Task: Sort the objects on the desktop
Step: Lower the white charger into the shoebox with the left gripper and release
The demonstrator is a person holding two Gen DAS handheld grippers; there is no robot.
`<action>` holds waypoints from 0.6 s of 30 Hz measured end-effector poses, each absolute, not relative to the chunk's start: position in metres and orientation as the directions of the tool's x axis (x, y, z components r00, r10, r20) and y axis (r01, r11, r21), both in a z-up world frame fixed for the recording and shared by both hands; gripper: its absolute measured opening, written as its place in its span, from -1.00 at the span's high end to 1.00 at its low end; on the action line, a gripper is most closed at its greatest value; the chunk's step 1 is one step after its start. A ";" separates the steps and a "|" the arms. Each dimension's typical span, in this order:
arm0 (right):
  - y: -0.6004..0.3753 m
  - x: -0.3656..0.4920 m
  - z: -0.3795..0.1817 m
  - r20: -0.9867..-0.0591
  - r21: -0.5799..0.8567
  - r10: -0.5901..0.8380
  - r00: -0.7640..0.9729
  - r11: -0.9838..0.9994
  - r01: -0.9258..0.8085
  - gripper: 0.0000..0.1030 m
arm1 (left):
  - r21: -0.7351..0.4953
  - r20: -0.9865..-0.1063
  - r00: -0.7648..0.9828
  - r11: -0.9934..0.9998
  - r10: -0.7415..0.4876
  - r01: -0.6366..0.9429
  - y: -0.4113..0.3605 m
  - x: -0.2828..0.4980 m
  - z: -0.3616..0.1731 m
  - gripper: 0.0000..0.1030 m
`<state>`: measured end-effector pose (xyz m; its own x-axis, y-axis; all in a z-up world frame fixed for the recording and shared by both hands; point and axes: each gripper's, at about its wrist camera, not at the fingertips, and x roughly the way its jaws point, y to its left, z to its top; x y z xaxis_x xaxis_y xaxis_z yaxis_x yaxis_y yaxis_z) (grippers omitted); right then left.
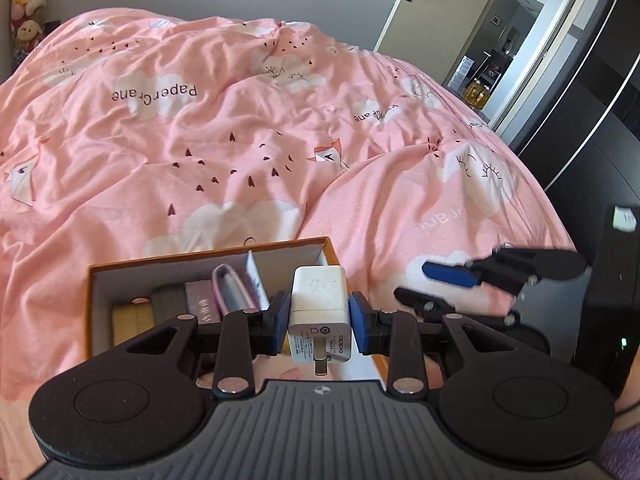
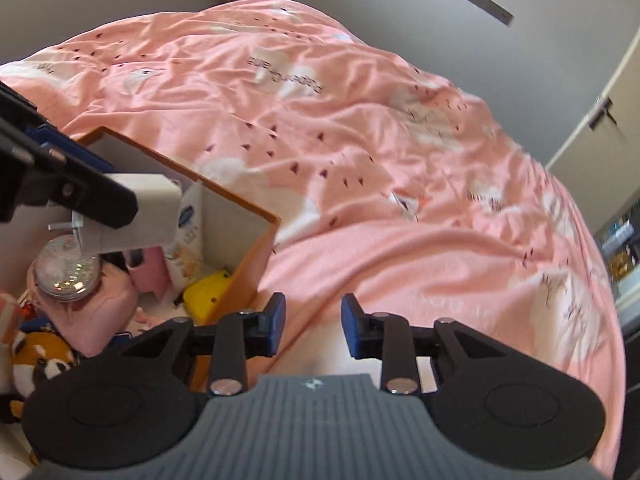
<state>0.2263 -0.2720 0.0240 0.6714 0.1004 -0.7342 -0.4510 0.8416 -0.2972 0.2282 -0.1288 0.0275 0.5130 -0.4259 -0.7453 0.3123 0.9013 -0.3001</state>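
One white charger [image 1: 319, 312], lower centre of the left wrist view. One orange box [image 2: 256, 248] at lower left of the right wrist view, holding one glitter jar [image 2: 66, 270], one yellow toy [image 2: 204, 294], one plush animal [image 2: 38, 364]. Two grippers [image 1: 319, 316] [image 2: 313, 326]; one pink quilt [image 1: 240, 140].

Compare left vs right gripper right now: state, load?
The left gripper is shut on the white charger; the right gripper holds nothing, pads apart. The left gripper hangs over the orange box; the right gripper over the pink duvet. Both have blue pads.
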 end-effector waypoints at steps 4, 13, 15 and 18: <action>-0.290 0.235 0.012 -0.748 -0.183 0.150 0.647 0.890 -0.418 0.37 | -0.315 -0.768 0.489 0.908 -0.414 0.276 -0.144 0.246 0.012 0.29; -0.308 0.249 -0.005 -0.744 -0.085 0.209 0.634 0.912 -0.401 0.37 | -0.278 -0.841 0.432 0.946 -0.325 0.169 -0.160 0.272 -0.019 0.29; -0.309 0.252 -0.008 -0.745 -0.072 0.222 0.629 0.911 -0.407 0.37 | -0.259 -0.852 0.427 0.953 -0.301 0.155 -0.164 0.275 -0.025 0.29; -0.308 0.254 -0.013 -0.751 -0.064 0.232 0.619 0.907 -0.417 0.37 | -0.251 -0.863 0.420 0.959 -0.282 0.130 -0.167 0.279 -0.032 0.29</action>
